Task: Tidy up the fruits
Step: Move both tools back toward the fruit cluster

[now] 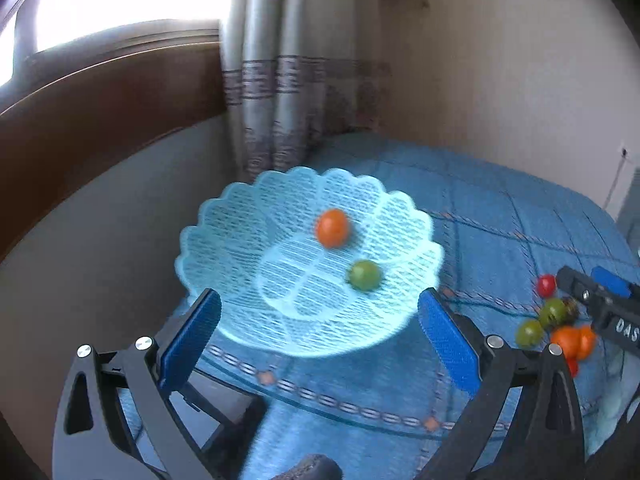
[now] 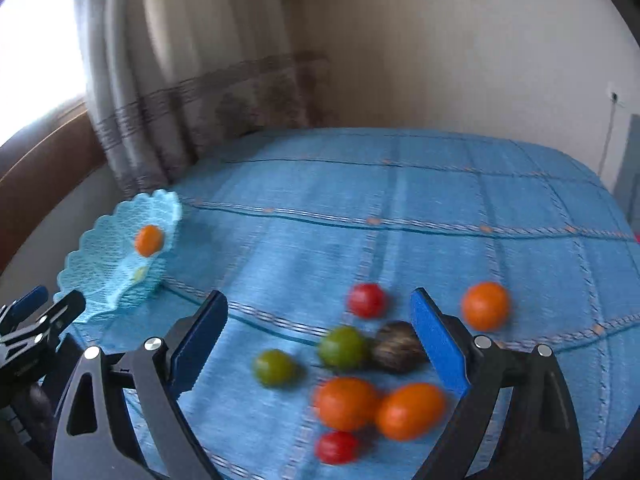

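A light-blue lattice basket (image 1: 224, 240) (image 2: 104, 240) sits at the table's left edge, holding an orange fruit (image 1: 332, 227) (image 2: 149, 240) and a green fruit (image 1: 364, 275). My left gripper (image 1: 320, 320) hovers open just in front of the basket, nothing between its fingers. My right gripper (image 2: 320, 340) is open above a loose pile on the cloth: two green fruits (image 2: 274, 367) (image 2: 342, 346), a dark brown fruit (image 2: 396, 346), three orange ones (image 2: 346, 403) (image 2: 410, 411) (image 2: 485, 306) and two red ones (image 2: 366, 300) (image 2: 335, 447). The pile (image 1: 556, 320) also shows at the right of the left wrist view.
A blue checked cloth (image 2: 400, 200) covers the round table. Grey curtains (image 2: 180, 80) and a brown window ledge (image 1: 100, 120) stand behind the basket. A beige wall (image 2: 480, 60) with a socket and cable runs along the far side.
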A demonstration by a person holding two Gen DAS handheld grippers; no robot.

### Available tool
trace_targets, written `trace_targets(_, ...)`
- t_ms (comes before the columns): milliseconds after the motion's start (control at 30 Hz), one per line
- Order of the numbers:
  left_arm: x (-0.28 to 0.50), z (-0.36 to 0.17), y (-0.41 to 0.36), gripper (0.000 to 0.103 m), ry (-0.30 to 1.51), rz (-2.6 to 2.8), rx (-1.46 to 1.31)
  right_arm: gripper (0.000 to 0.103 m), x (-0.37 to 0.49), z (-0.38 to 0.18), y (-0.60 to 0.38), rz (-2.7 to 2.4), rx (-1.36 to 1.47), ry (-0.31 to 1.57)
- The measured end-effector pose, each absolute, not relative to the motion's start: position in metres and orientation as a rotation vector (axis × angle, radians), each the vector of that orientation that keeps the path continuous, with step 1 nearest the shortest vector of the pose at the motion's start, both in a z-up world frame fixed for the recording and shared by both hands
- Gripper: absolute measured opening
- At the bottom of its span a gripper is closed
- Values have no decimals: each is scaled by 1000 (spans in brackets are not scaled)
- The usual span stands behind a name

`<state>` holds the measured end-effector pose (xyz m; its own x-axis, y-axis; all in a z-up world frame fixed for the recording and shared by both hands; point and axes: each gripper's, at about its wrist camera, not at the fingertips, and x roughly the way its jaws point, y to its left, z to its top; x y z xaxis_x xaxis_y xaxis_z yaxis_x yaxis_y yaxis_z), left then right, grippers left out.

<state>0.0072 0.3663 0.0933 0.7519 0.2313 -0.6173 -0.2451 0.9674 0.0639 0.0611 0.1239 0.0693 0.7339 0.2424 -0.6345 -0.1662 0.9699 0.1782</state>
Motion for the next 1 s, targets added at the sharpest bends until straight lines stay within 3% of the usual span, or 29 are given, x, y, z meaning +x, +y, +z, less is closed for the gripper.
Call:
trace_targets(467, 26, 62, 279, 100, 751, 88, 82, 91, 69, 45, 30, 47, 171, 781)
trace_targets(1000, 73, 16, 231, 100, 882, -52, 186, 91, 80, 27, 19, 64, 200, 817)
